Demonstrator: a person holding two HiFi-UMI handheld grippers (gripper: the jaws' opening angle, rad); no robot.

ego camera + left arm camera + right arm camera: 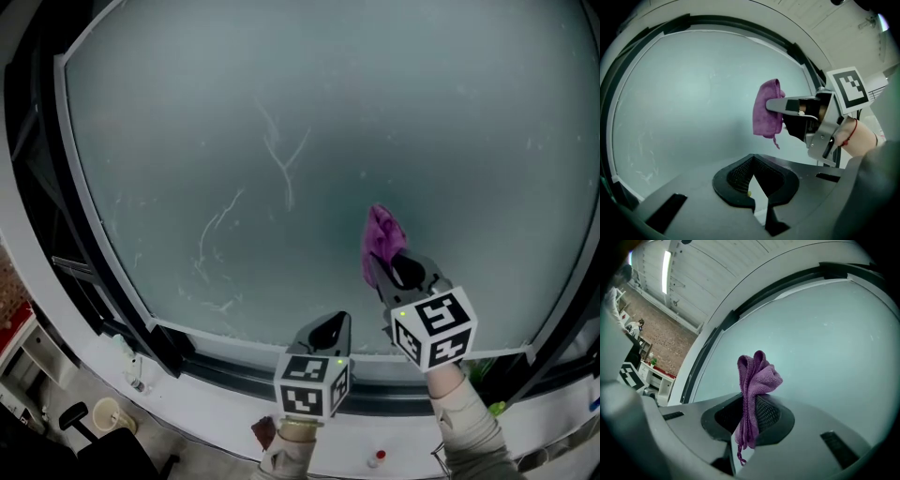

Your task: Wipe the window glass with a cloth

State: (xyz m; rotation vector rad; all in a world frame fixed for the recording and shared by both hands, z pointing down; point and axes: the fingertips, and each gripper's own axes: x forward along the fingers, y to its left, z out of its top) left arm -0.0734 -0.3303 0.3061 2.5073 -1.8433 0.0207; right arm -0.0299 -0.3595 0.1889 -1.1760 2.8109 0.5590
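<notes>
- Head view: the right claw [379, 270] was clamped shut on the purple cloth [383, 232]. The bunched part stuck out past its tips, right up at the window glass [281, 103]. I honestly couldn't tell whether it was pressing on the pane or just shy of it.
- Same view: the left claw [332, 324] hung just beside the right one, a bit lower and to its left. Some white streaks [281, 159] sat well above and left of the cloth-holding claw.
- Left gripper view: this claw's jaws were together at the tips with nothing between them, so it was empty. The right claw showed up above and to the right of its tips, with the cloth drooping off the far end toward the glass.
- Right gripper view: the cloth was pinched roughly mid-length between the jaws. There was a puffy wad above the tips, and a thin loose end [743, 437] dangled below, back toward the camera.
- My take on handling: it looked soft, light and floppy, and nothing about it seemed fragile. I'd take hold near the bunched middle, like here, so a fat wad stays ahead of the tips and the hard jaws never scrape the pane. That dangling end could work loose if it gets dragged hard.
</notes>
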